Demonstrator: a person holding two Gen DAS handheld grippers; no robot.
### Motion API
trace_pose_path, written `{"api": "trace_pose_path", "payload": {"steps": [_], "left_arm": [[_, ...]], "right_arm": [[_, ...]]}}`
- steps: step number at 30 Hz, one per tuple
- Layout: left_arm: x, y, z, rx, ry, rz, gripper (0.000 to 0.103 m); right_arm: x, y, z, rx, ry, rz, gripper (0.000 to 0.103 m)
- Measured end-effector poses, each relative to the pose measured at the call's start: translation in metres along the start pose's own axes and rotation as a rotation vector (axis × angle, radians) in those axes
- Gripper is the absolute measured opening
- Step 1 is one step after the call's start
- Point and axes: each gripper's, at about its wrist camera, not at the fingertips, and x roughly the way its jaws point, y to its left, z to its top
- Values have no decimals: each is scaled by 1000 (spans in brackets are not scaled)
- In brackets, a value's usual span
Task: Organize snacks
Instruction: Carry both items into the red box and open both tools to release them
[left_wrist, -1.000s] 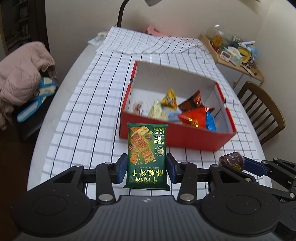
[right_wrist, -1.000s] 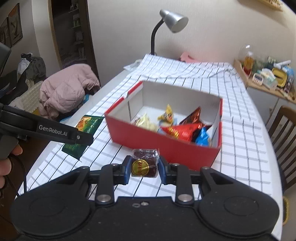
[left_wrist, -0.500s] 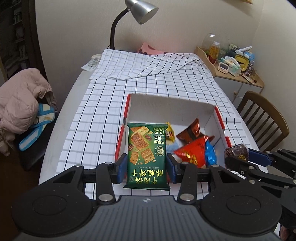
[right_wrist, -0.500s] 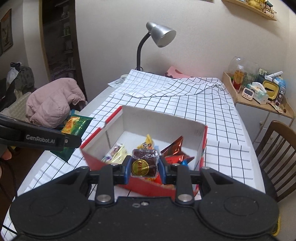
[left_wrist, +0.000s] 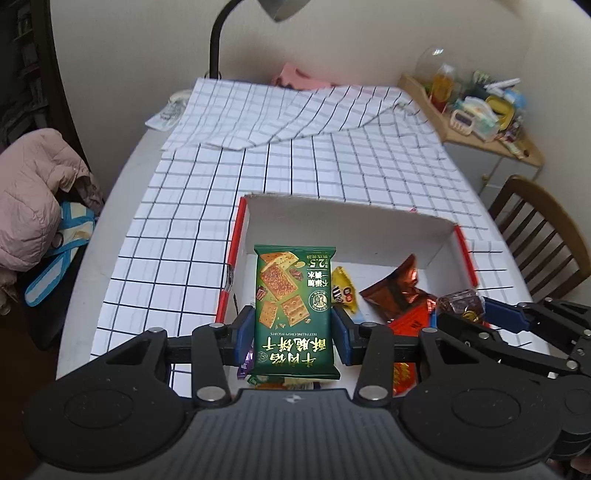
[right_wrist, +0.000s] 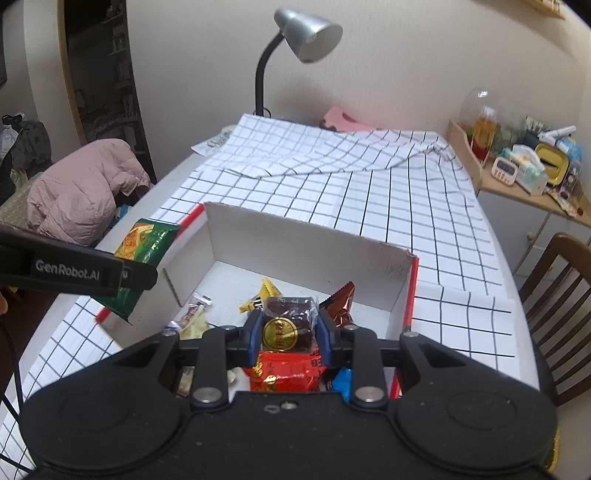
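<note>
Black left gripper (left_wrist: 294, 334) and right gripper (right_wrist: 287, 334): blue-padded fingers (left_wrist: 242, 332), silver screws, white "GenRobot.AI" lettering.

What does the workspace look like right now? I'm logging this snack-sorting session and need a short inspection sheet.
Surface: table under a checked cloth, the cloth's far end folded over.
Job's things: red box with white inside, holding loose wrapped snacks; green biscuit packet; brown wrapped cake.
Clutter: paper at the far table corner.
Grippers: left gripper shut on the biscuit packet; right gripper shut on the cake; both over the box.
Cables: nothing seen for certain.
Surroundings: desk lamp, pink jacket on a seat, wooden chair, crowded side shelf.
</note>
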Motion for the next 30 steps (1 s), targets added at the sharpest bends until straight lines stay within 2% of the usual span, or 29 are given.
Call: {"api": "trace_pose_path", "payload": {"steps": [12, 23, 30], "left_arm": [[57, -4, 5, 25, 94, 41, 43], [77, -7, -3, 49, 147, 41, 43], [77, -5, -7, 44, 151, 25, 44]], "right_arm": [[57, -3, -2, -18, 99, 7, 29], [75, -1, -11, -17, 145, 5, 30], [76, -2, -11, 5, 153, 5, 30]]}}
